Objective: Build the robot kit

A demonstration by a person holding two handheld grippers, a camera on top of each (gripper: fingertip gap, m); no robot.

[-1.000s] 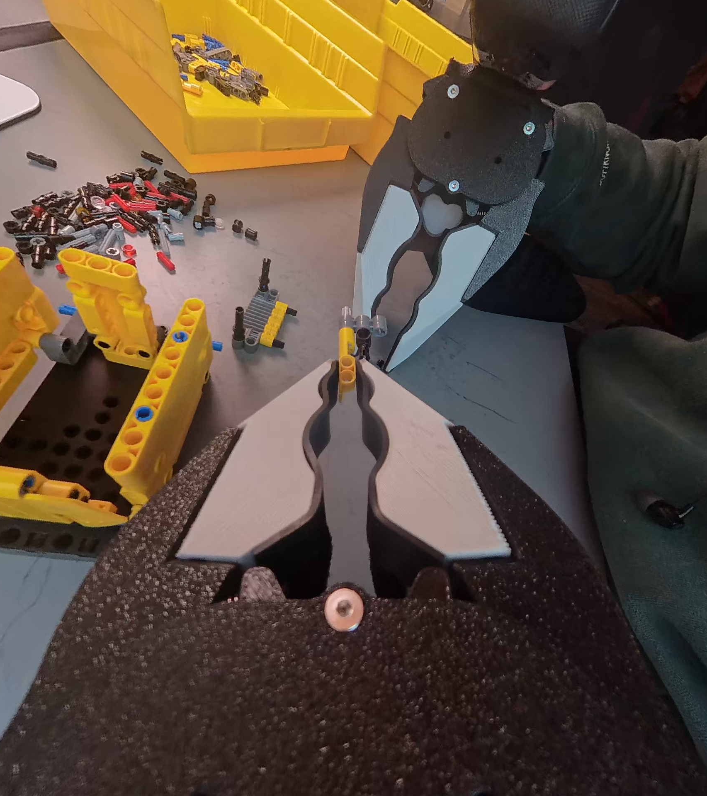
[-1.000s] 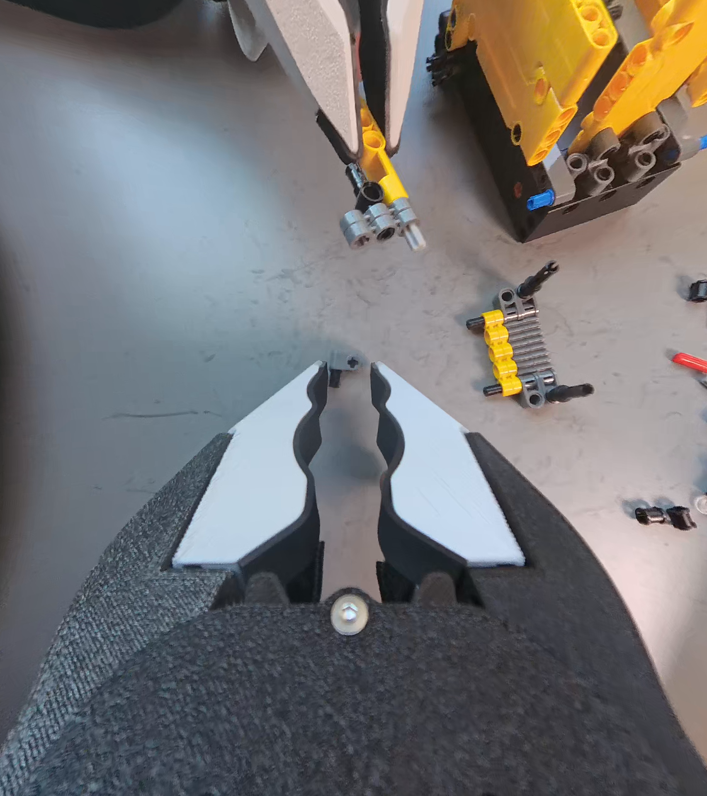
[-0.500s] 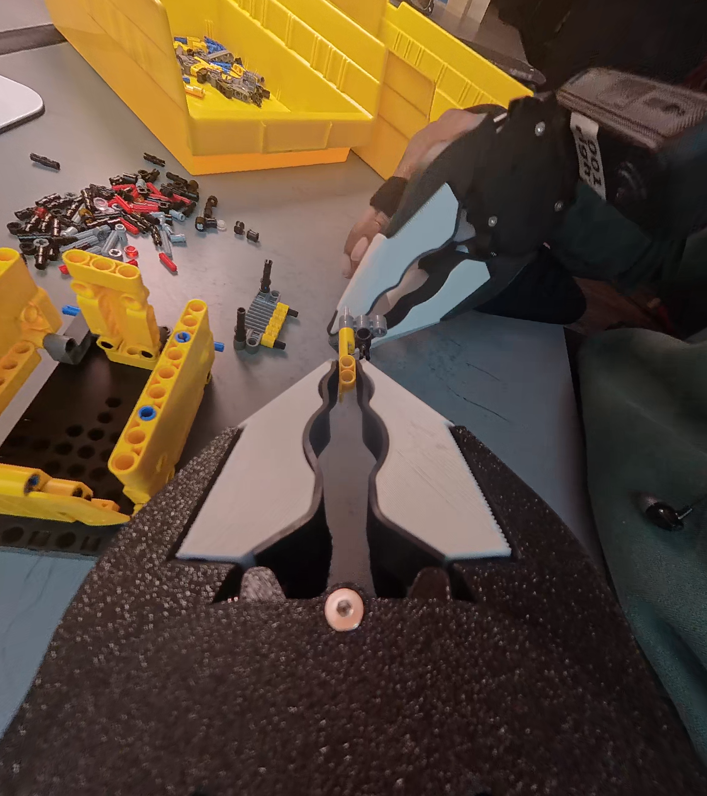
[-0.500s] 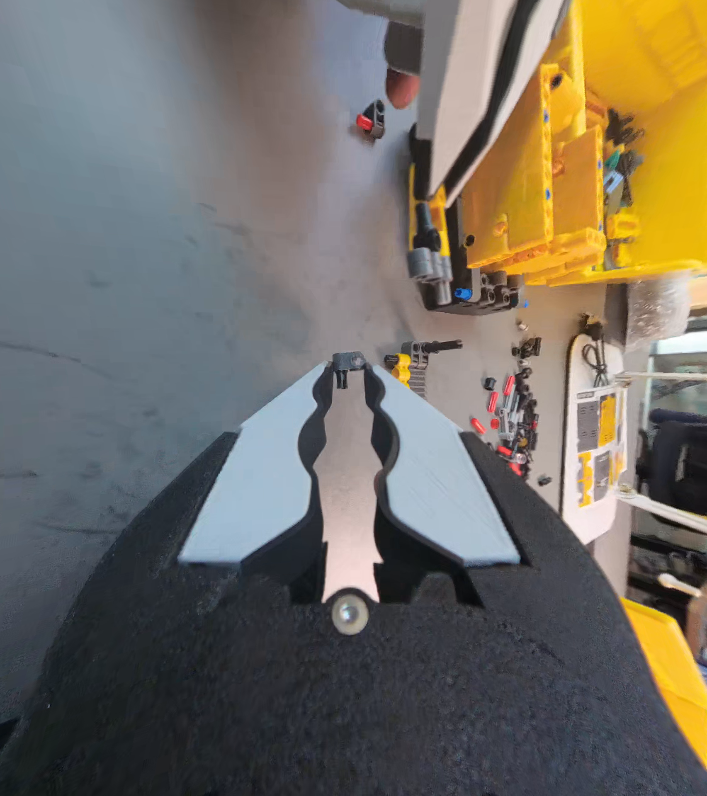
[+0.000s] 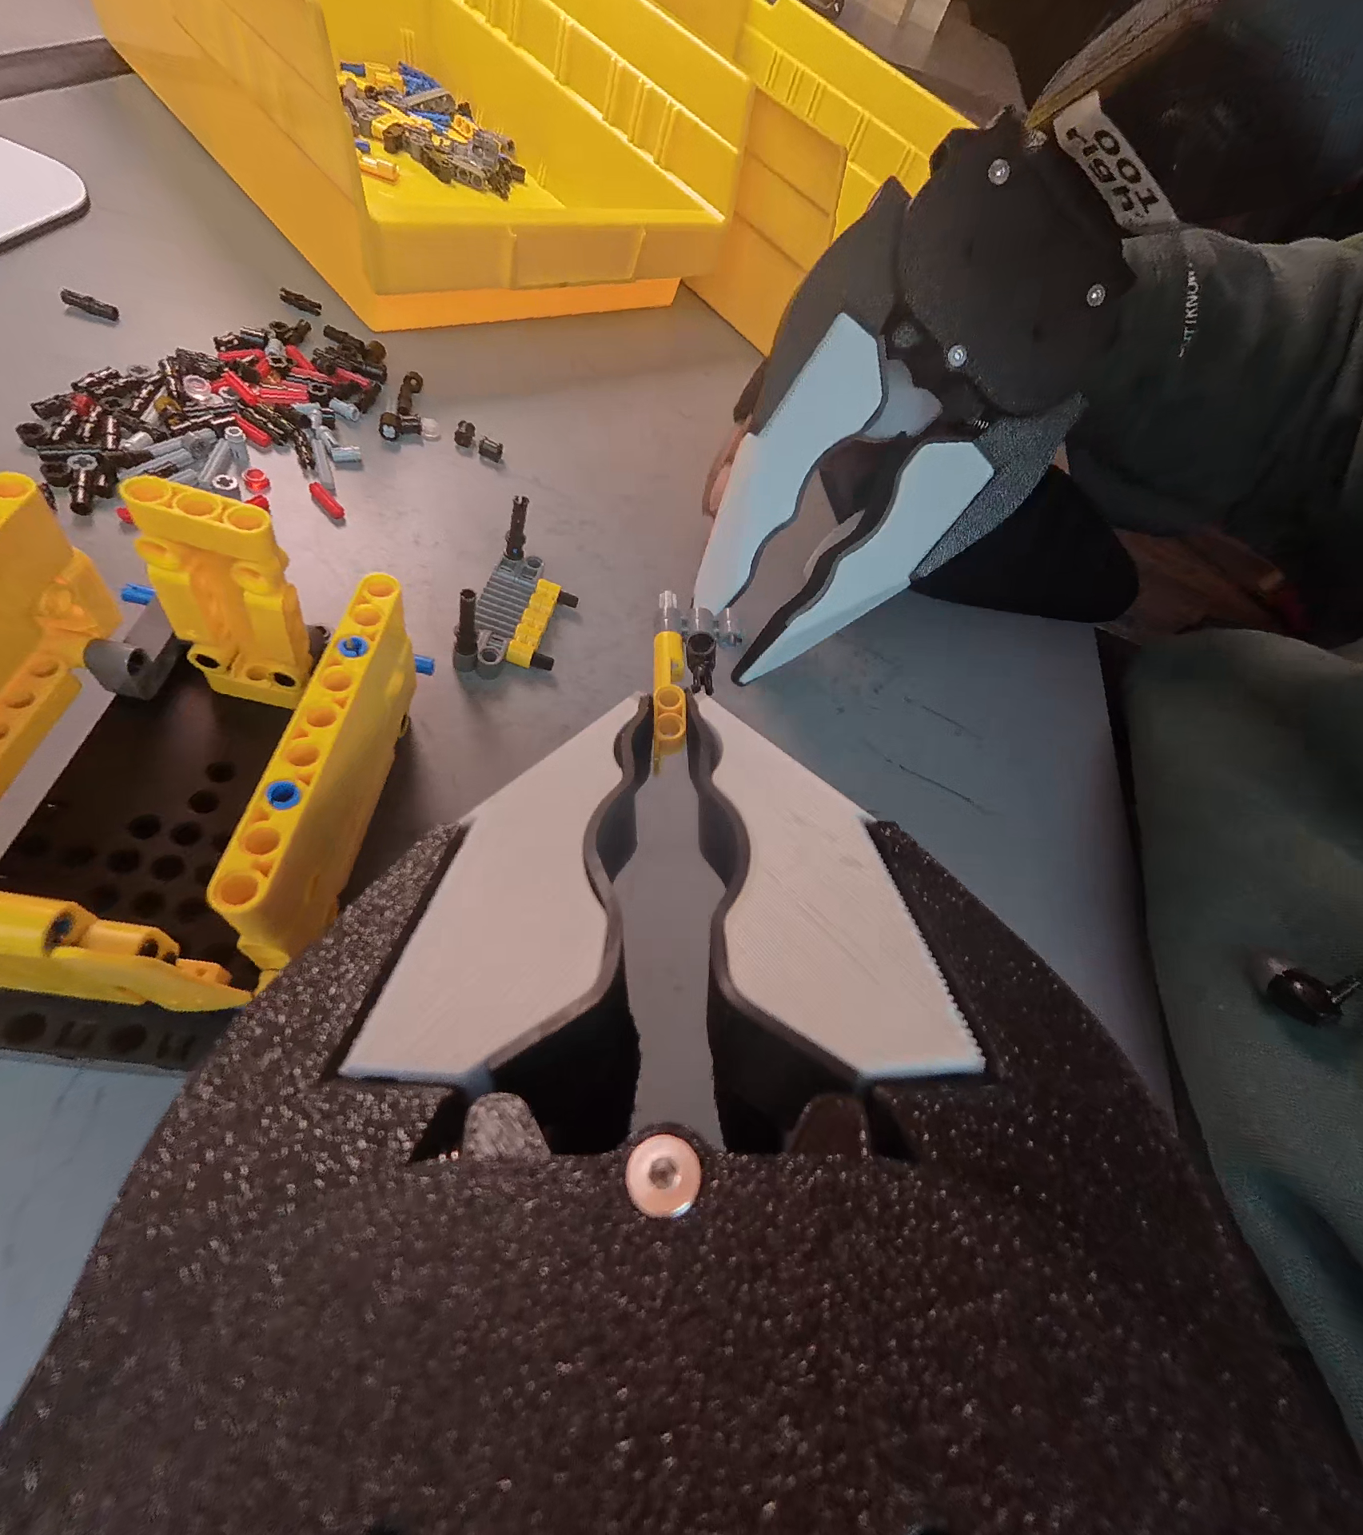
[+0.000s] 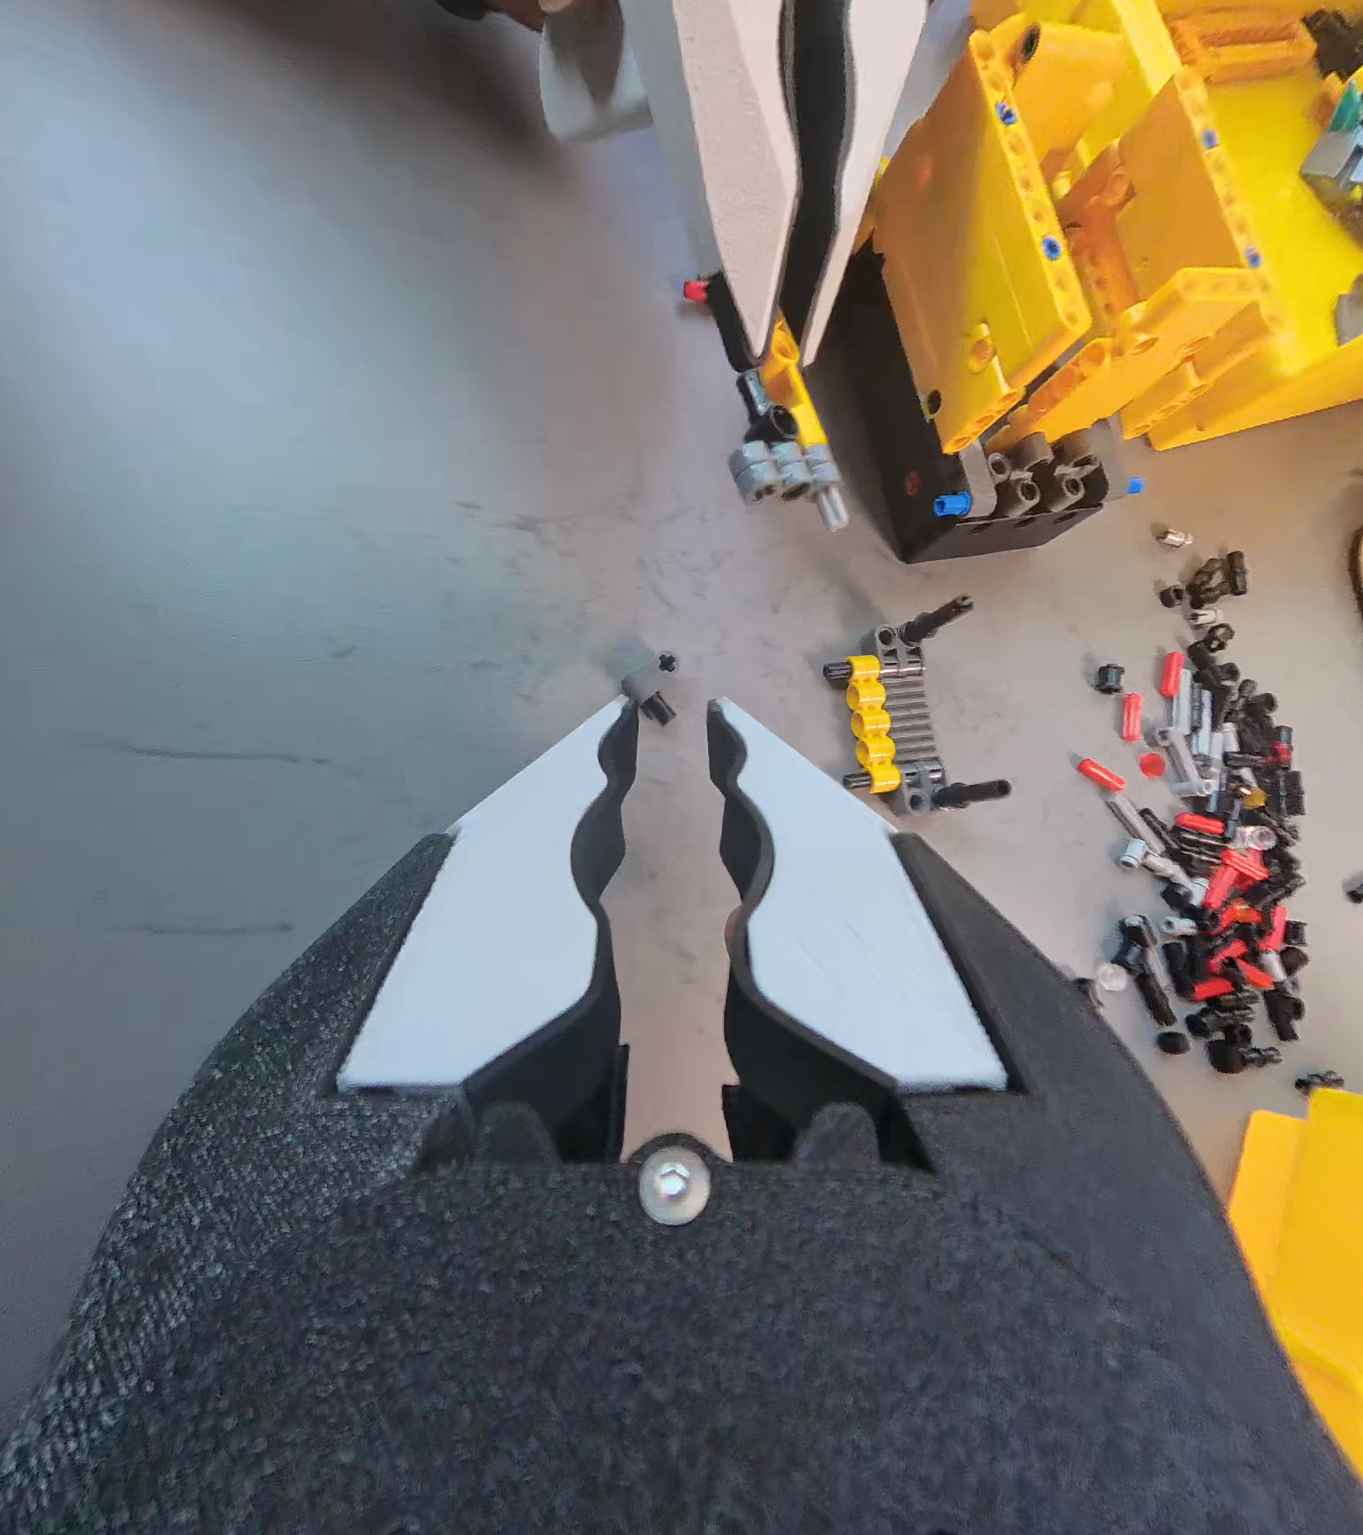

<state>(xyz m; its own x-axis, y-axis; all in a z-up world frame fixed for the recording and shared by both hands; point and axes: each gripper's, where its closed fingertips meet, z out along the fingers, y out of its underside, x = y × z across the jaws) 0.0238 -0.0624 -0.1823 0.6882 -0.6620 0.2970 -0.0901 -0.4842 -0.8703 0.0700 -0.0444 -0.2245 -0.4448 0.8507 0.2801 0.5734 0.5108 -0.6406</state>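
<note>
The scuffed grey worktop (image 6: 262, 515) carried yellow plastic bins (image 5: 545, 208) at its far edge. Left tongs (image 5: 668, 716) clamped a yellow pin-beam assembly (image 5: 669, 693); right tongs (image 6: 671, 713) stood apart beside a small grey connector (image 6: 644, 674).

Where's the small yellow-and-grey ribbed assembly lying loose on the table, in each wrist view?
Left wrist view: ribbed assembly left of centre, beyond the left gripper.
Right wrist view: right of centre, beside the right gripper.
Shared landmark: pile of small pins.
</note>
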